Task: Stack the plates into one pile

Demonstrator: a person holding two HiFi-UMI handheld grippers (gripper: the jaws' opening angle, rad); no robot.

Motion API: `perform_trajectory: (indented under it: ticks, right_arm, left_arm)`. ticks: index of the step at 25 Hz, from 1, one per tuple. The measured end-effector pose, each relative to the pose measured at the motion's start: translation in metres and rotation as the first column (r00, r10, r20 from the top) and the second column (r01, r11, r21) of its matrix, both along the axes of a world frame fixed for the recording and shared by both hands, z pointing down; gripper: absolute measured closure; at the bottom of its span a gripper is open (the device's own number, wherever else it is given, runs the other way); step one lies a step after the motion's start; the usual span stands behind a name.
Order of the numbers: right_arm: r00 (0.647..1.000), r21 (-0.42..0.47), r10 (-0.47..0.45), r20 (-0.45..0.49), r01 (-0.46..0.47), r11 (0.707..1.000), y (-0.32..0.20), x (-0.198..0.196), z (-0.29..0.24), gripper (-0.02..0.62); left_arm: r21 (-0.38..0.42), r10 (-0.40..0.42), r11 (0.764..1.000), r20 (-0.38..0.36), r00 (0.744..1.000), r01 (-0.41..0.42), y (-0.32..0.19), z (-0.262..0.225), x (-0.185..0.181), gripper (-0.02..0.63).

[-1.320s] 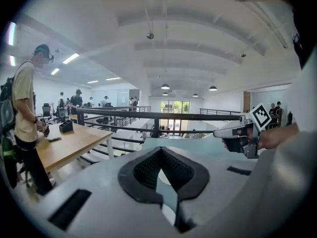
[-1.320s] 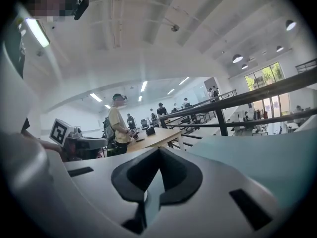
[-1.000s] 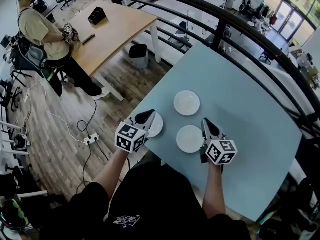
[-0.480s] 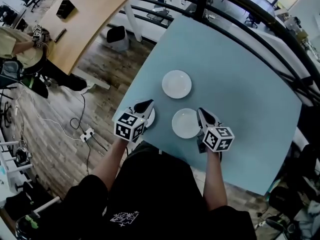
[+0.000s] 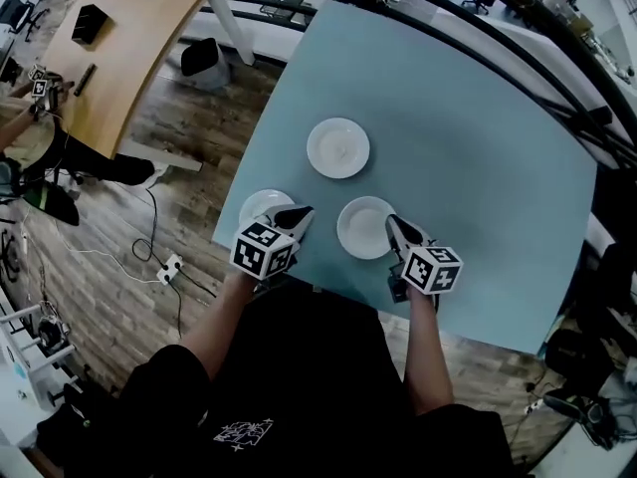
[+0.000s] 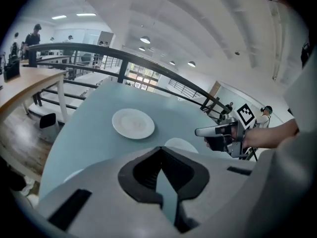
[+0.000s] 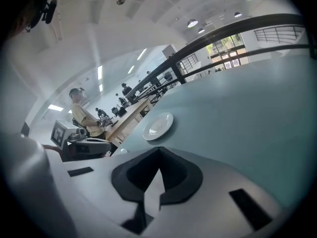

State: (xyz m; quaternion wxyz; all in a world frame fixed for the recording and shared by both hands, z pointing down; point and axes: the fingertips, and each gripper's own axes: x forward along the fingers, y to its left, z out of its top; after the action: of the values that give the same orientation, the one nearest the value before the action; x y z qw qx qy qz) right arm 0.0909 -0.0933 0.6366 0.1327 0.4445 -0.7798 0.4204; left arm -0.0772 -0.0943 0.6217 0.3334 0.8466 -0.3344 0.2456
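Open-plan office, wood floor (image 5: pixel 129 217) below, dark railing (image 5: pixel 557 28) behind a pale blue table (image 5: pixel 468 137). We stand at its near edge. Off to the left is a wooden desk (image 5: pixel 129 48), not part of this.

Three white plates lie singly on the blue table, well apart in a loose triangle with none on top of another, so we judge the stacking hasn't started. The far plate (image 5: pixel 337 147) sits toward the table's middle. The middle plate (image 5: pixel 364 227) is nearer us. The left plate (image 5: pixel 261 207) is close to the table's near-left edge, partly covered by the gripper above it.

The left gripper (image 5: pixel 302 213) points down and forward with its tip just at the left plate's right rim. Its own view shows the jaws closed together with nothing in them. The right gripper (image 5: pixel 391 224) mirrors it at the middle plate's right rim, jaws also pressed together and empty (we can't tell from these views whether either tip touches a plate).

Each gripper is lined up beside its own plate, probably for a rim pickup. The jaws must open first.
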Motion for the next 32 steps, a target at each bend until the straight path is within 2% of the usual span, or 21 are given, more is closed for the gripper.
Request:
perform_trajectory:
  ticks: [8,10,13,16,19,26,32]
  right_arm:
    - [0.992,-0.126,0.121,0.033,-0.116,0.985,0.036,0.030,0.033,0.589]
    - [0.992,-0.151,0.128,0.021,-0.124,0.981,0.044,0.037,0.039,0.588]
    - [0.989,-0.182,0.145,0.023,-0.138,0.974,0.054,0.048,0.047,0.586]
    - [0.983,-0.200,0.176,0.046,-0.163,0.966,0.058,0.061,0.051,0.583]
    - [0.982,-0.232,0.176,0.071,-0.156,0.960,0.061,0.064,0.057,0.515]
    - [0.969,-0.326,0.169,0.182,-0.103,0.940,0.066,0.057,0.068,0.445]
    - [0.964,-0.362,0.179,0.197,-0.098,0.927,0.067,0.055,0.074,0.443]
  left_arm:
    - [-0.161,0.052,0.985,-0.092,0.994,-0.066,0.025,0.029,0.039,0.597]
    - [-0.209,0.042,0.976,-0.128,0.991,-0.069,0.028,0.033,0.047,0.595]
    - [-0.282,0.010,0.958,-0.166,0.986,-0.057,0.032,0.041,0.058,0.551]
    - [-0.327,0.000,0.944,-0.155,0.988,-0.051,0.037,0.053,0.068,0.538]
    - [-0.387,-0.036,0.922,-0.145,0.989,-0.023,0.042,0.065,0.068,0.525]
    - [-0.501,-0.136,0.865,-0.159,0.978,0.039,0.047,0.080,0.073,0.498]
    - [-0.528,-0.180,0.845,-0.144,0.973,0.079,0.046,0.087,0.071,0.491]
